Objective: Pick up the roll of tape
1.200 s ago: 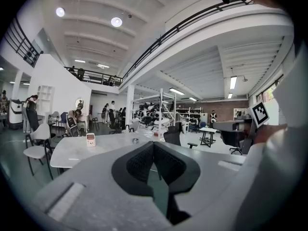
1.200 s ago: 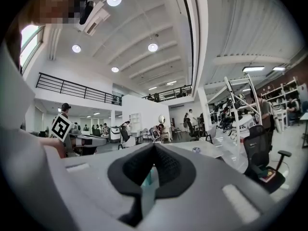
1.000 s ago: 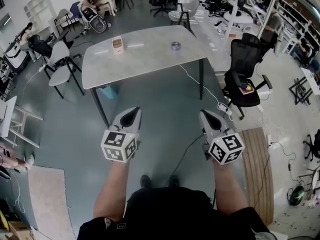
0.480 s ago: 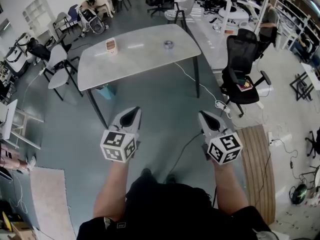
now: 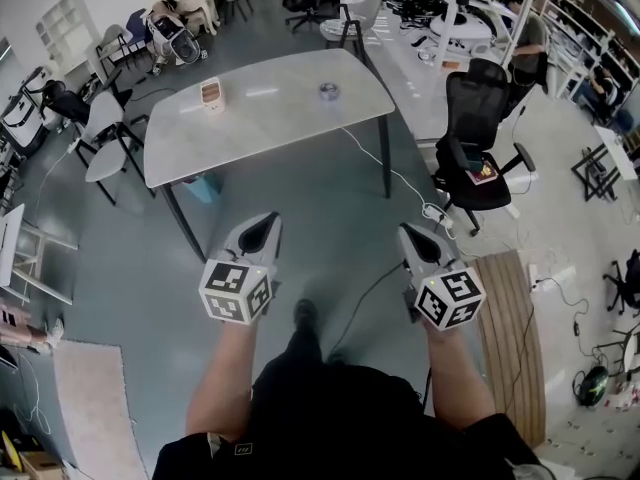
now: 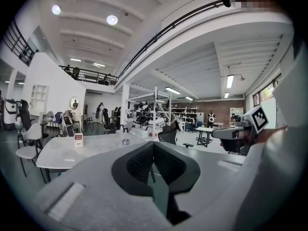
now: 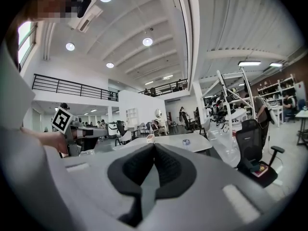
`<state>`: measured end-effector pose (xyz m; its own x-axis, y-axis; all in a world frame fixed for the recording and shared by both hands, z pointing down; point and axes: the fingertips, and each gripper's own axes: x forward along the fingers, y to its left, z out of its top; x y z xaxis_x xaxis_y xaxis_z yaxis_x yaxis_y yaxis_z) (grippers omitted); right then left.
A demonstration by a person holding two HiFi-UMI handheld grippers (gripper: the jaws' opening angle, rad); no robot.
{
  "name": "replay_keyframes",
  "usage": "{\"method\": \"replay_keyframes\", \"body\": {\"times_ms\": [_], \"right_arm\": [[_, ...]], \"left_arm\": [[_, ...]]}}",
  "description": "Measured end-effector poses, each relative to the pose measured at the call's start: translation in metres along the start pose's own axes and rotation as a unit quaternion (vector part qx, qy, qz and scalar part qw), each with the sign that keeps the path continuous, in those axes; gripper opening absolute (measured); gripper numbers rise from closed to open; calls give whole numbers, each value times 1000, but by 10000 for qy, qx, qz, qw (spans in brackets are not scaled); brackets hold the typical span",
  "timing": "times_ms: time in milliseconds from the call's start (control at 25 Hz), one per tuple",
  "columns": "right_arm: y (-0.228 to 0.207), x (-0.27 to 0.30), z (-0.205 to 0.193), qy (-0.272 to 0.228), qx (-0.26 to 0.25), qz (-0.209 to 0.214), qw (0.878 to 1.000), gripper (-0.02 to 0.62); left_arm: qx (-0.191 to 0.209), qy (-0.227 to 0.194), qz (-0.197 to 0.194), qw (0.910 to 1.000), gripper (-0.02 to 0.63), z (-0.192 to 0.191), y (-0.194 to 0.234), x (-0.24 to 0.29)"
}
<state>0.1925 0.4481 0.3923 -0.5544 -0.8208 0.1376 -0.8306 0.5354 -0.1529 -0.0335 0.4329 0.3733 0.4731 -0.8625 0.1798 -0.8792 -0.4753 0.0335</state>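
The roll of tape (image 5: 328,91) is a small grey ring lying on the far right part of a pale grey table (image 5: 300,118). It also shows as a tiny ring in the left gripper view, roll of tape (image 6: 125,142), and in the right gripper view, roll of tape (image 7: 186,141). My left gripper (image 5: 262,226) and right gripper (image 5: 411,236) are held side by side over the floor, well short of the table. Both are shut with nothing between their jaws.
A small white and orange box (image 5: 210,93) stands on the table's far left. A black office chair (image 5: 473,143) is right of the table, a white chair (image 5: 100,138) left of it. A cable (image 5: 395,183) runs over the floor, and a wooden board (image 5: 510,328) lies at the right.
The table and tape have shifted left and slightly up in the head view as the person walks. A foot has stepped forward. Both grippers stay shut in the same place in the picture.
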Motion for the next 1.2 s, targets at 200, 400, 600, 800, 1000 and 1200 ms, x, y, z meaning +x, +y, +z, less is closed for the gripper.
{"method": "replay_keyframes", "body": {"times_ms": [200,400,600,800,1000,1200], "right_arm": [[-14,33,1,83,13,-95,9999,3],[-21,87,3,164,1,-120,9998,3],[-32,146,10,301,-6,-250,9992,3],[-41,198,17,378,-30,-373,9986,3],[-36,251,26,420,-40,-410,9983,3],[-30,286,28,422,1,-445,9981,3]], "left_arm": [[-60,-71,-23,10000,3,3,29,28],[-76,-116,-98,9999,3,7,71,65],[-107,-142,-241,9996,3,15,117,111],[-59,-168,-368,9992,3,21,158,149],[-69,-162,-424,9989,3,25,206,170],[-87,-138,-517,9985,3,24,240,186]]}}
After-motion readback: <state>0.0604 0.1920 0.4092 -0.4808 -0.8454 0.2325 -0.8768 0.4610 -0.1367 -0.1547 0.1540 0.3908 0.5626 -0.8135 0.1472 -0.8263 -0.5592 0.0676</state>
